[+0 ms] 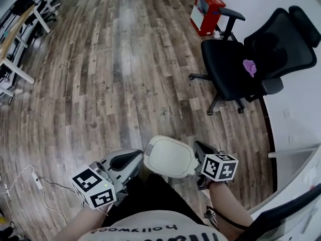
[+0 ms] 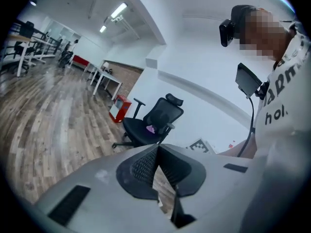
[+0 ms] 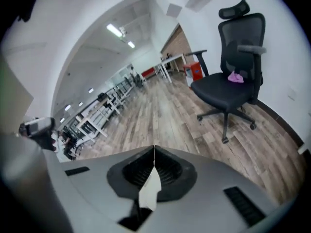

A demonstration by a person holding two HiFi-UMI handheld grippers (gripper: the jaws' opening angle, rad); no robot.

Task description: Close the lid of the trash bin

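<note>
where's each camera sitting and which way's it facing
Head view: on the person's head, facing steeply down at the wood floor and trash bin lid; forearms, shirt, left gripper and right gripper show.
Left gripper view: on the left gripper, facing along its shut jaws toward the office chair; the person's torso shows at right.
Right gripper view: on the right gripper, facing along its shut jaws over the floor; only its jaws clearly show.
Shared: all three see the chair.

Floor (image 1: 125, 74) ahead open; office chair (image 1: 251, 59) far right.
</note>
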